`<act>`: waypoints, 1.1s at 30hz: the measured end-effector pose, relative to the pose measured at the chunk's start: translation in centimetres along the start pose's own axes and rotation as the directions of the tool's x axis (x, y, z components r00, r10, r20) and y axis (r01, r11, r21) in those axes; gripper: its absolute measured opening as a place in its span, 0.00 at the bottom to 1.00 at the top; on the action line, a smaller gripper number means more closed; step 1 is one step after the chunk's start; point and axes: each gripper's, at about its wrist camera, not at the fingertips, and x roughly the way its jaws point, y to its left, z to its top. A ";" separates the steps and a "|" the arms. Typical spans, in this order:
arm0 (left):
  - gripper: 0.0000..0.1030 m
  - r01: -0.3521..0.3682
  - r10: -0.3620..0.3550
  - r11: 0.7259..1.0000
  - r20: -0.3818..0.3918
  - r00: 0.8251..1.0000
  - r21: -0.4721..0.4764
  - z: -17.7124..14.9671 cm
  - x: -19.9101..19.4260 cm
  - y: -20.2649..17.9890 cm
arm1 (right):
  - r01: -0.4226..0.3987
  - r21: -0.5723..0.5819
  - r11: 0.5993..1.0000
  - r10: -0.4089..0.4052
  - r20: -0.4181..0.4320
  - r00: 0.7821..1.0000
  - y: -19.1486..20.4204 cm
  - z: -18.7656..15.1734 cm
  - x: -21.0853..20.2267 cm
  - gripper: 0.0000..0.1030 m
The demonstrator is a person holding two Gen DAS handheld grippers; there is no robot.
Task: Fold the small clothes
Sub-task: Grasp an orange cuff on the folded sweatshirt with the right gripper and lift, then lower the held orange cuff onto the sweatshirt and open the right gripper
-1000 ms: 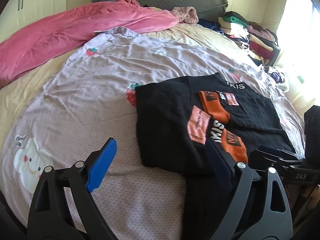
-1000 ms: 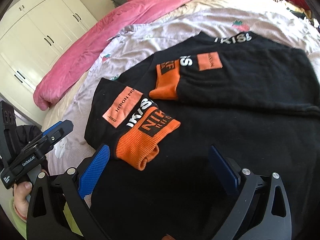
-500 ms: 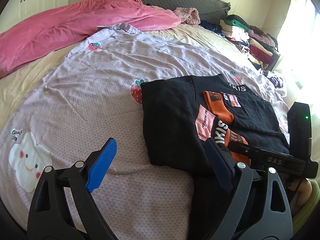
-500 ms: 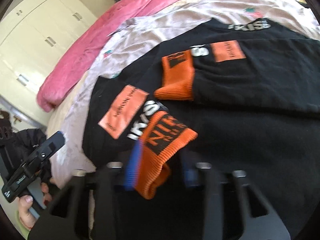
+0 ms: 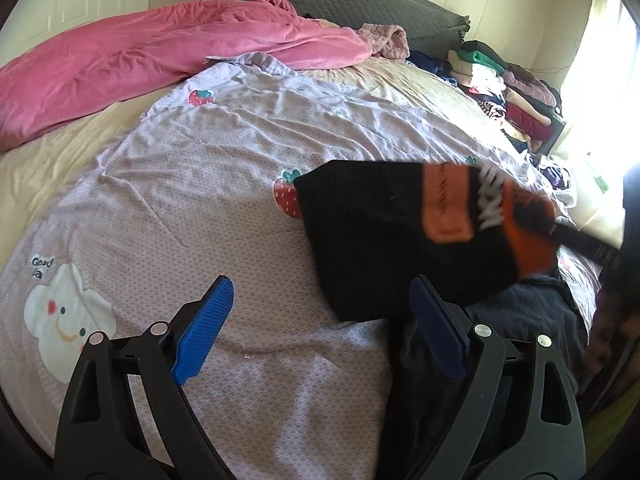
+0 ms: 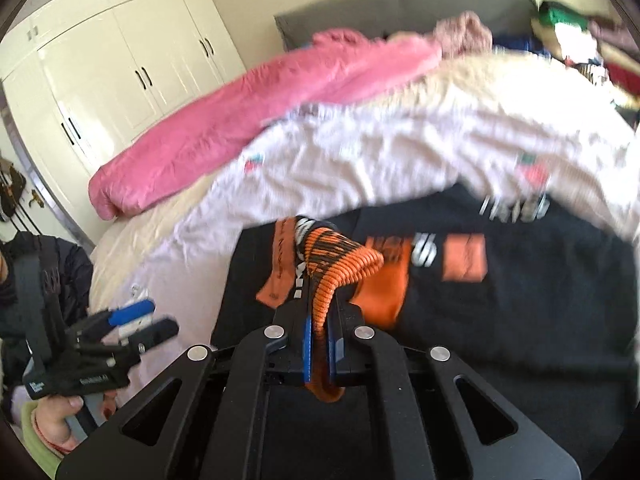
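A black sweatshirt with orange cuffs and patches lies on the lilac sheet. My right gripper is shut on one orange ribbed cuff, which bulges out above the blue pads. In the left wrist view that sleeve hangs lifted and blurred, with its cuff pinched by the right gripper at the right edge. My left gripper stands open over the sheet just left of the sweatshirt, with nothing between its fingers. It also shows low at the left in the right wrist view, the left gripper held by a hand.
A pink duvet is bunched along the far left of the bed. Stacked clothes sit at the far right by the bright window. A grey headboard stands behind, and white wardrobes stand left of the bed.
My right gripper went from open above the sleeve to shut on the orange cuff, then rose and pulled the sleeve up off the sweatshirt. The left gripper stayed open and still.
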 end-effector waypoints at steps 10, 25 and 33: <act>0.80 0.001 -0.001 1.000 0.043 0.999 0.018 1.1 -0.8 -2.3 | 0.149 -0.012 0.989 -0.146 0.140 0.979 -5.9 3.7 -5.6 0.04; 0.80 0.032 -0.035 0.997 0.046 0.998 0.070 2.7 0.4 -6.7 | 0.301 0.071 0.951 -0.309 0.164 0.937 -13.8 2.5 -8.5 0.04; 0.80 0.078 -0.078 0.991 -0.001 0.997 0.110 4.1 2.6 -9.4 | 0.333 0.060 0.941 -0.338 0.163 0.927 -15.0 2.1 -9.5 0.04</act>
